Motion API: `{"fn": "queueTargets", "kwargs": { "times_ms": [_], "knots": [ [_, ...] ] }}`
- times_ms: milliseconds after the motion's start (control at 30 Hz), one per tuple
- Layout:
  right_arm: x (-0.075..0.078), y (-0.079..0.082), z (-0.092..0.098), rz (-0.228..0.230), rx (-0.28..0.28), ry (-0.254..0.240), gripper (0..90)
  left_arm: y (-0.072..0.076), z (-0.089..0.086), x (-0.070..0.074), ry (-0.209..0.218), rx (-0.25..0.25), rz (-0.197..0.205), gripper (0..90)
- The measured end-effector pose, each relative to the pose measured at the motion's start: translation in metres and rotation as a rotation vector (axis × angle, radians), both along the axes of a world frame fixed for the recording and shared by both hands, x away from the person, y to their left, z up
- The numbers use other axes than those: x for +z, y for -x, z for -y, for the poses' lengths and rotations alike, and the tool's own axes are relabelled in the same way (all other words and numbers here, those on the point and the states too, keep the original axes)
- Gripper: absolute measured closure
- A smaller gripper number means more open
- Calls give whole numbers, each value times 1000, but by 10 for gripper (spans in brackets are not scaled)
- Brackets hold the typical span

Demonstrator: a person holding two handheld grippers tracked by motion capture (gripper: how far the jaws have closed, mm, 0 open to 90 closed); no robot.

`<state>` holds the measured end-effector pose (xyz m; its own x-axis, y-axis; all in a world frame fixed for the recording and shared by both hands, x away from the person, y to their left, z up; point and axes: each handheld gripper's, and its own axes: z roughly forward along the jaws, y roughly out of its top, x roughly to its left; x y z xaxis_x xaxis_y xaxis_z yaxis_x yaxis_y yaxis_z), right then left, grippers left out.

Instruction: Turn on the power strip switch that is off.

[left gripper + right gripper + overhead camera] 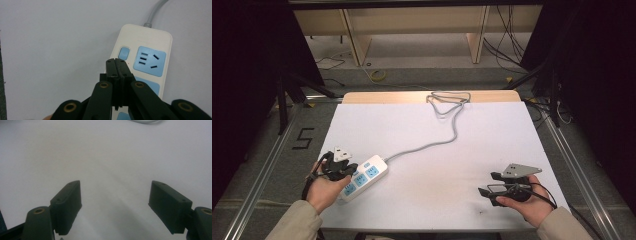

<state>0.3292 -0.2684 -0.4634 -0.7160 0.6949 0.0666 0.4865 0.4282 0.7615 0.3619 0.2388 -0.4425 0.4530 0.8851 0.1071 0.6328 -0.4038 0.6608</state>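
The left gripper point(116, 61) had its jaws pressed together over the white power strip point(147, 47); the right gripper point(115, 195) was spread wide above the table point(432, 125)

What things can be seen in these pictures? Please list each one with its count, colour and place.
power strip: one, white with blue sockets and a blue switch, near left part of the table, under the left gripper
cable: one, grey, runs from the power strip to a loose coil at the far edge
table: one, white top with a wooden far edge
left gripper: one, black, jaws shut, tips over the power strip next to its switch
right gripper: one, black, jaws open with nothing between them, near right part of the table
hands: two, each holding a gripper
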Motion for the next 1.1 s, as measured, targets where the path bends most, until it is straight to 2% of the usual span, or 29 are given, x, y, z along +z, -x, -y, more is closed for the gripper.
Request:
{"fn": "queueTargets", "kwargs": {
  "times_ms": [333,1100],
  "knots": [
    [0,0,0,0,0,0,263,-6,0,-5,-27,-9,-32,898],
    [0,0,0,0,1,3,263,-11,2,-8,-55,-30,-66,899]
  ]
}}
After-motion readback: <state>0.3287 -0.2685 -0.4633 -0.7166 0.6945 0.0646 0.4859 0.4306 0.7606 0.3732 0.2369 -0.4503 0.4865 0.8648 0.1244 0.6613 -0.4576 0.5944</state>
